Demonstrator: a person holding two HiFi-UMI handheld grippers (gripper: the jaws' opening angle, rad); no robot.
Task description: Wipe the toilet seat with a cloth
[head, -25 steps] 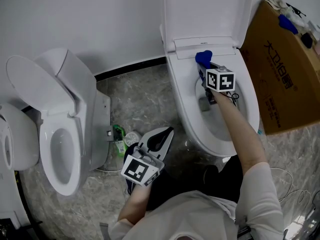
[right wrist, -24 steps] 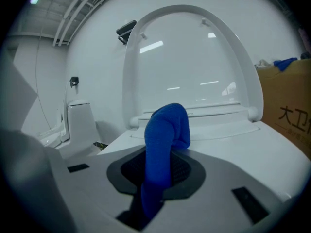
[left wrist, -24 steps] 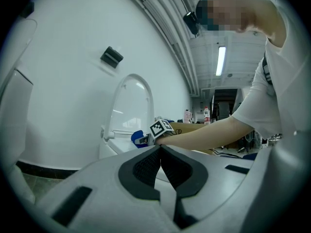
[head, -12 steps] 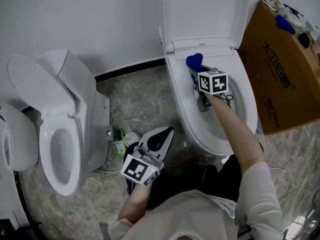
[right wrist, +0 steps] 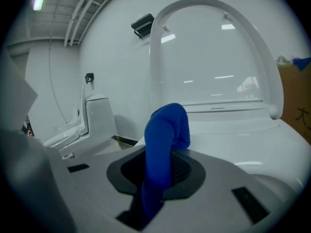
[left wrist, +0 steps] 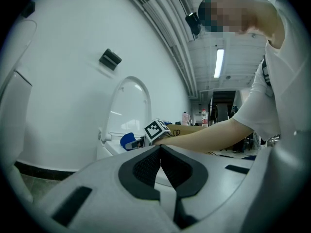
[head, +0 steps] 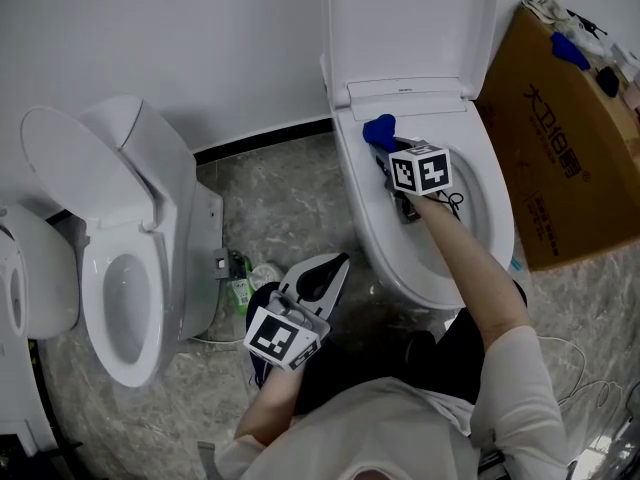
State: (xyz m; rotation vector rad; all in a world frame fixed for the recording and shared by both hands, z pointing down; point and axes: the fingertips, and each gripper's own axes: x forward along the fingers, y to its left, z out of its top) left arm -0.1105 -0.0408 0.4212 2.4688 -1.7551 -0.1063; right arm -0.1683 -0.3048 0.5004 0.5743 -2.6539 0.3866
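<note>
The blue cloth [head: 379,128] lies bunched at the back left of the white toilet seat [head: 497,230], in the upper right of the head view, just below the raised lid [head: 410,23]. It is folded into an upright hump, pinched between the right gripper's [head: 385,148] jaws.

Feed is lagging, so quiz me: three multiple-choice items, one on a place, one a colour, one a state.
1. Where is the cloth? A. on the floor B. at the rear of the toilet seat C. in the other toilet's bowl
2. Its colour? A. white B. blue C. green
3. The left gripper is: A. open B. shut on cloth C. shut, empty
Answers: 1 B, the right gripper holds it near the hinge; 2 B, blue in both views; 3 C, jaws meet, nothing between.
</note>
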